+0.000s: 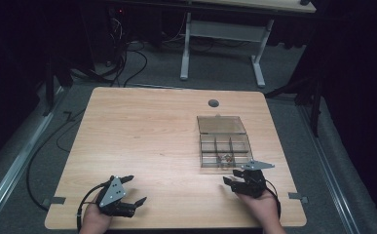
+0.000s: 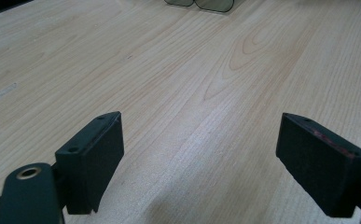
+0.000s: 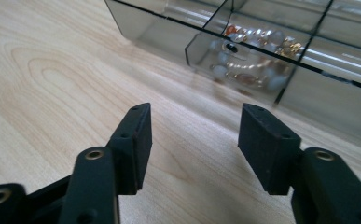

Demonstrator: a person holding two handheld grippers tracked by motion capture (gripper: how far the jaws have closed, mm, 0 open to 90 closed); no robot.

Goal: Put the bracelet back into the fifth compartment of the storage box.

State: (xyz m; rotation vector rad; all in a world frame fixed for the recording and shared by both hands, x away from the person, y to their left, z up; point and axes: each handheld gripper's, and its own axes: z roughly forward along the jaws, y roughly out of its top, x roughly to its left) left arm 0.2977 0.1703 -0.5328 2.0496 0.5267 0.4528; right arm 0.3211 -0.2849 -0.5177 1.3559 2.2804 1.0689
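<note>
- Right now you are at the approach: your right gripper [image 1: 235,181] sits just near of the clear compartment box [image 1: 225,145] on the right half of the bench [image 1: 142,136], jaws released and holding nothing.
- Through the box's near wall, in the right gripper view, the beaded jewellery [image 3: 248,60] lies heaped in a front compartment, just beyond the jaws.
- Your left gripper [image 1: 132,190] rests at the near left, well apart from the box, jaws spread wide and empty.
- Next, I judge, you must lift the right gripper over the near wall, tip the jaws down into that compartment, and close on the beads without nudging the box.
</note>
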